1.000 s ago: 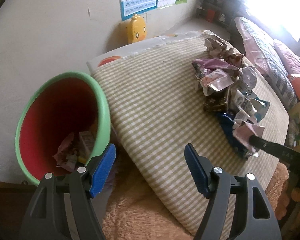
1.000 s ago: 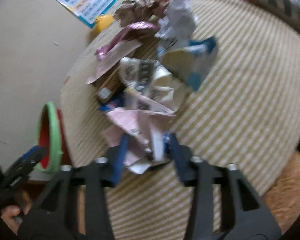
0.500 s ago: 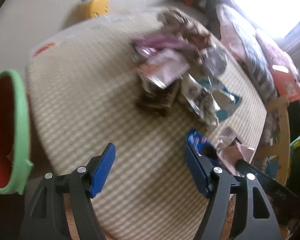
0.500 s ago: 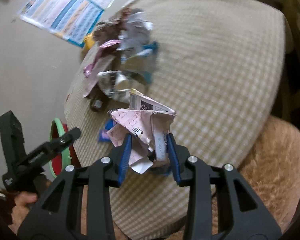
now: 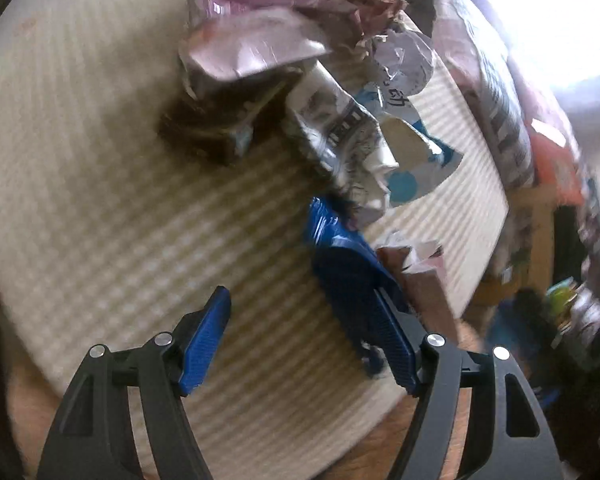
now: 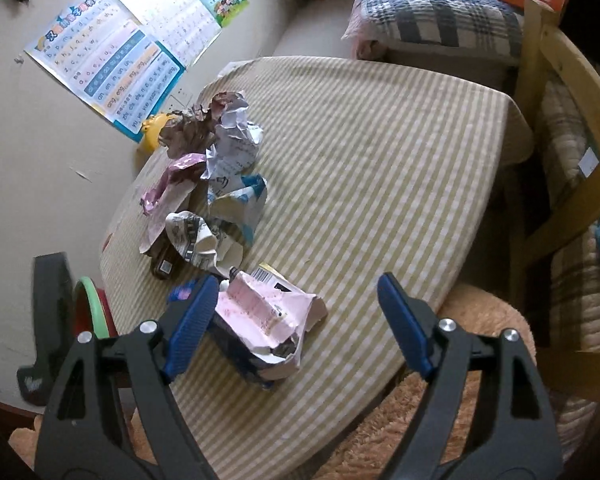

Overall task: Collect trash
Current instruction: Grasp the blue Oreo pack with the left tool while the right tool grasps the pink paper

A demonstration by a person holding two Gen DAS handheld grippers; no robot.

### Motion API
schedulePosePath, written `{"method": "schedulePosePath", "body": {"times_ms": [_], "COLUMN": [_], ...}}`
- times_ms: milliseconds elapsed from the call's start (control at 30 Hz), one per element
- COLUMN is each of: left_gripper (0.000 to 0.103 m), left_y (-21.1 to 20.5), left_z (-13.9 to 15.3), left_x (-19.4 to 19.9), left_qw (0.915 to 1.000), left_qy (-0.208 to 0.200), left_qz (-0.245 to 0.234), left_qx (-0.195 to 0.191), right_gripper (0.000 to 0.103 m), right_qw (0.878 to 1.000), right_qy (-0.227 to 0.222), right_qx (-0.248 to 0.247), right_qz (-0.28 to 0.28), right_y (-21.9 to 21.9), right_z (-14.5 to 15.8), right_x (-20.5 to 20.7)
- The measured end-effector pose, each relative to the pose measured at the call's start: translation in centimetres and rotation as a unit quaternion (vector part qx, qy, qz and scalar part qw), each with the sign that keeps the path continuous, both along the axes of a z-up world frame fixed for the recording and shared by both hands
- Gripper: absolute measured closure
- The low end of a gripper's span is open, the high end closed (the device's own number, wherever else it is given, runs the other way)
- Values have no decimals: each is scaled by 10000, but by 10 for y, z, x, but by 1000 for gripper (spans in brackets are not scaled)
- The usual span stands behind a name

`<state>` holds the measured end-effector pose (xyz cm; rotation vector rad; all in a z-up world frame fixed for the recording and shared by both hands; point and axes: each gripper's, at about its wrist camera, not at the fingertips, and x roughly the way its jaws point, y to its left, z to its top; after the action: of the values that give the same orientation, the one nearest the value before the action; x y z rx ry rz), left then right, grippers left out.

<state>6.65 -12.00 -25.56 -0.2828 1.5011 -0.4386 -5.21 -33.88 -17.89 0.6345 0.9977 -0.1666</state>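
wrist views, downward, shared trash pile [image 5: 340, 92]

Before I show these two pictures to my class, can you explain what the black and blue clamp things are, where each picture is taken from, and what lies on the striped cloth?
Each clamp is a hand-held gripper; a person holds one in each hand, and a camera on each looks along its jaws. In the left view, the left gripper is open over the striped cloth, empty. In the right view, the right gripper has its jaws opening; a crumpled pink wrapper lies on the cloth between them, with no clear grip on it. Further back lies a pile of crumpled wrappers. A green-rimmed red bin peeks past the cloth's left edge.
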Motion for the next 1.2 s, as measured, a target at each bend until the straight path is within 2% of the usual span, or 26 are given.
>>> {"method": "schedulePosePath", "body": {"times_ms": [100, 267, 367, 467, 500, 567, 633, 733, 800, 900, 1033, 1200], "left_gripper": [36, 36, 36, 38, 42, 58, 70, 92, 96, 98, 98, 95], "left_y": [-11, -9, -8, -10, -10, -16, -21, -10, -1, 14, 30, 41], "left_z": [2, 16, 22, 15, 12, 6, 3, 5, 11, 26, 45, 41], "left_x": [-3, -6, -2, -2, -1, -1, -1, -3, -3, -3, -6, -4], "left_qw": [9997, 9996, 9992, 9996, 9997, 9996, 9991, 9990, 9987, 9965, 9901, 9844], "left_qy": [-173, -244, -357, -285, -254, -276, -331, -372, -461, -810, -1271, -1360], "left_qz": [-111, 70, 134, 36, 22, -100, -251, -248, -201, -160, -398, -675], "left_qx": [143, -140, -138, -21, -27, 32, 116, 23, 2, 117, 431, 891], "right_gripper": [23, 23, 23, 23, 23, 23, 23, 23, 23, 23, 23, 23], "right_qw": [10000, 9999, 9999, 9999, 9999, 9999, 9999, 9999, 9997, 9990, 9978, 9949], "right_qy": [54, 70, 77, 92, 100, 111, 118, 164, 222, 309, 370, 487], "right_qx": [33, 73, 91, 114, 109, 90, 70, 16, 16, 23, 14, -65], "right_qz": [8, -16, -33, -68, -68, -57, -32, 39, 123, 316, 559, 880], "right_y": [0, 2, 1, 0, 0, 1, 2, 4, 7, 16, 29, 47], "right_z": [-4, -6, -7, -9, -9, -9, -9, -10, -13, -18, -21, -28], "right_x": [-1, -1, -2, -3, -3, -3, -3, -1, 1, 4, 9, 17]}}
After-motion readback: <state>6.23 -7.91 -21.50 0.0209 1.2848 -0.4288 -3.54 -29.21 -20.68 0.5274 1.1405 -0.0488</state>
